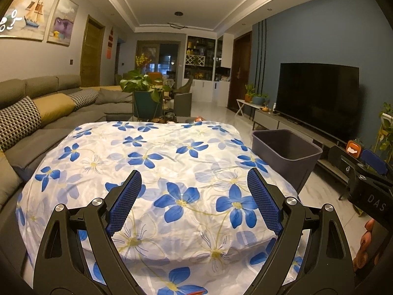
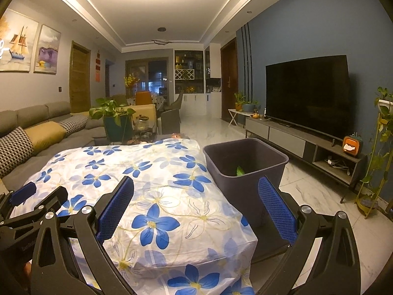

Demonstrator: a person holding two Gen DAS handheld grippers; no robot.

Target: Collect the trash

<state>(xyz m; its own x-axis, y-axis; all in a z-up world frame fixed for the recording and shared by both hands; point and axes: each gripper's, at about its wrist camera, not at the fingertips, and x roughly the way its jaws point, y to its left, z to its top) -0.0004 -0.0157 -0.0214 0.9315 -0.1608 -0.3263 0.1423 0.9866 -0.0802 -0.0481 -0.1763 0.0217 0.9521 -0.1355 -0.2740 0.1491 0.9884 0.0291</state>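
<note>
Green scrap [image 2: 239, 171] already sat in the bin [image 2: 245, 172], cloth [image 1: 157, 172] looked bare, both grippers [image 1: 194, 202] [image 2: 196, 213] spread wide and empty, so probably nearly done.

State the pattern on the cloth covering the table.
White cloth printed with blue flowers with yellow centres; clearest in the left wrist view.

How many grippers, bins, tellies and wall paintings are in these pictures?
Grippers: 2, left gripper and right gripper, both open.
Bins: 1, bin, something green inside.
Tellies: 1, TV.
Paintings: 2, ship painting and purple painting.
Total: 6
</note>
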